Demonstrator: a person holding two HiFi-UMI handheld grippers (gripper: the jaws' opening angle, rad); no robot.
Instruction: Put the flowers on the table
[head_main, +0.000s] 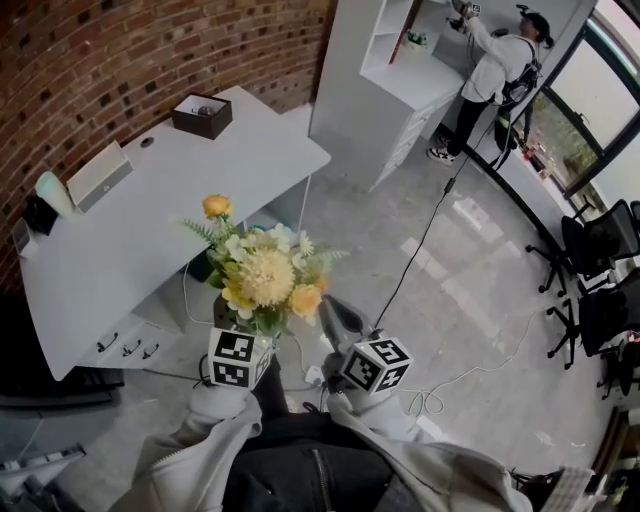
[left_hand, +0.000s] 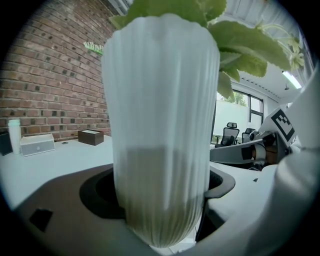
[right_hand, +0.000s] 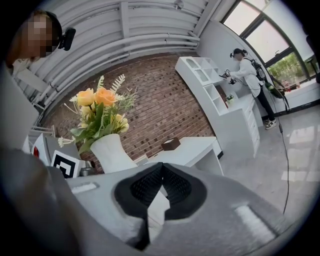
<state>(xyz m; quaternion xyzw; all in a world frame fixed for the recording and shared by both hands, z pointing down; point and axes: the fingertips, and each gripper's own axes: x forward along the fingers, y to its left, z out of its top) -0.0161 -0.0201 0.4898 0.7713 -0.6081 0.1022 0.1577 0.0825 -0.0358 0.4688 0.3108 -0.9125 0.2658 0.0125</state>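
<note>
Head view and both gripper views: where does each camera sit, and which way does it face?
Head view: on the person's head, steeply down at the flowers, white table and floor; both sleeves and marker cubes show.
Left gripper view: on the left tongs, facing the brick wall; the white vase clamped in them fills it.
Right gripper view: on the right tongs, shut and empty, facing the wall and table.
Shared: all three show the brown box on the table.

Yellow flowers (head_main: 262, 275) upright (ribbed white vase (left_hand: 162, 125)).
</note>
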